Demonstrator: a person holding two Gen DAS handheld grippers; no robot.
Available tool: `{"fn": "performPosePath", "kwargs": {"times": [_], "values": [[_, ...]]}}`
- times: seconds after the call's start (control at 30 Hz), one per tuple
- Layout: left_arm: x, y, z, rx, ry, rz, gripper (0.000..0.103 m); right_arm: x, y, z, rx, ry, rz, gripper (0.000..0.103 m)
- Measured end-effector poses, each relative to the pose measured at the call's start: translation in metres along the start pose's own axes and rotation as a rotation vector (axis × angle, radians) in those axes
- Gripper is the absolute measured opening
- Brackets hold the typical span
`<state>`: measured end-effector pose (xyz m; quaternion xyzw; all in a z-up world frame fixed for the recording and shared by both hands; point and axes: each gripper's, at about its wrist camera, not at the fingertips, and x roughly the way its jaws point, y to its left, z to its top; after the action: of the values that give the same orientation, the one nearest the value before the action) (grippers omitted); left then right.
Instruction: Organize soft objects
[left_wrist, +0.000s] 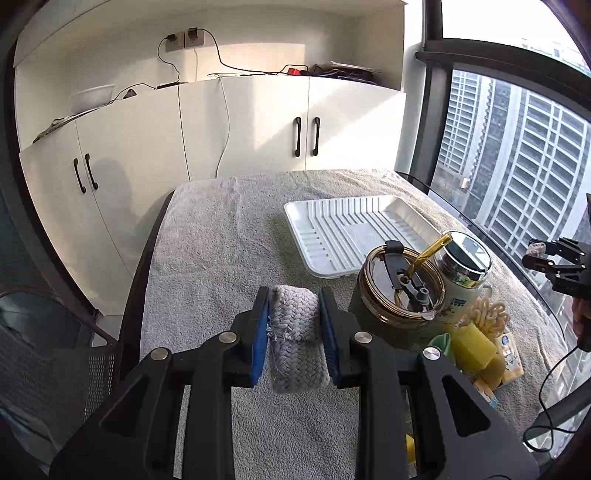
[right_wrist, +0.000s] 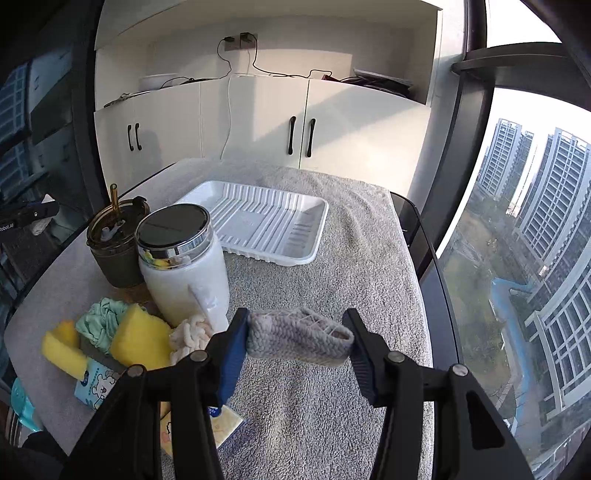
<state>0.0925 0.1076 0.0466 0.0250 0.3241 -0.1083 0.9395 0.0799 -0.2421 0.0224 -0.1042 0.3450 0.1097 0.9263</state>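
Left wrist view, gripper (left_wrist: 294, 326) clamping braided grey pad (left_wrist: 295, 332)

We are seeing the left gripper (left_wrist: 293, 334) built of matte black plastic links with triangular cut-outs, silver round pivot screws and ribbed blue pads (left_wrist: 258, 343) lining both fingers. The right gripper (right_wrist: 297, 345) is showing the same black frame, silver pivots and blue pads (right_wrist: 231, 360). No skin or sleeve is showing clearly.
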Motion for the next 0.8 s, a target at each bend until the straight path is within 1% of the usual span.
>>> {"fn": "performPosePath", "kwargs": {"times": [0.1, 0.2, 0.3, 0.4, 0.5, 0.57, 0.6, 0.7, 0.8], "values": [[0.025, 0.009, 0.026, 0.032, 0.008, -0.024, 0.024, 0.019, -0.013, 0.025, -0.025, -0.007, 0.0, 0.054], [0.051, 0.012, 0.051, 0.075, 0.022, -0.023, 0.024, 0.041, -0.026, 0.051, -0.035, -0.005, 0.008, 0.054], [0.076, 0.012, 0.074, 0.124, 0.032, -0.033, 0.024, 0.061, -0.035, 0.076, -0.053, 0.007, 0.033, 0.054], [0.103, 0.007, 0.093, 0.147, 0.059, -0.051, 0.024, 0.085, -0.04, 0.099, -0.079, 0.033, 0.06, 0.054], [0.129, 0.0, 0.103, 0.154, 0.092, -0.081, 0.024, 0.111, -0.039, 0.116, -0.109, 0.048, 0.09, 0.054], [0.149, -0.005, 0.106, 0.158, 0.124, -0.118, 0.024, 0.129, -0.037, 0.123, -0.127, 0.065, 0.099, 0.054], [0.157, -0.008, 0.107, 0.163, 0.136, -0.128, 0.024, 0.14, -0.035, 0.125, -0.131, 0.074, 0.118, 0.054], [0.182, -0.016, 0.105, 0.174, 0.177, -0.169, 0.024, 0.17, -0.025, 0.132, -0.161, 0.1, 0.177, 0.054], [0.203, -0.025, 0.101, 0.192, 0.213, -0.203, 0.024, 0.199, -0.011, 0.133, -0.208, 0.138, 0.203, 0.054]]}}
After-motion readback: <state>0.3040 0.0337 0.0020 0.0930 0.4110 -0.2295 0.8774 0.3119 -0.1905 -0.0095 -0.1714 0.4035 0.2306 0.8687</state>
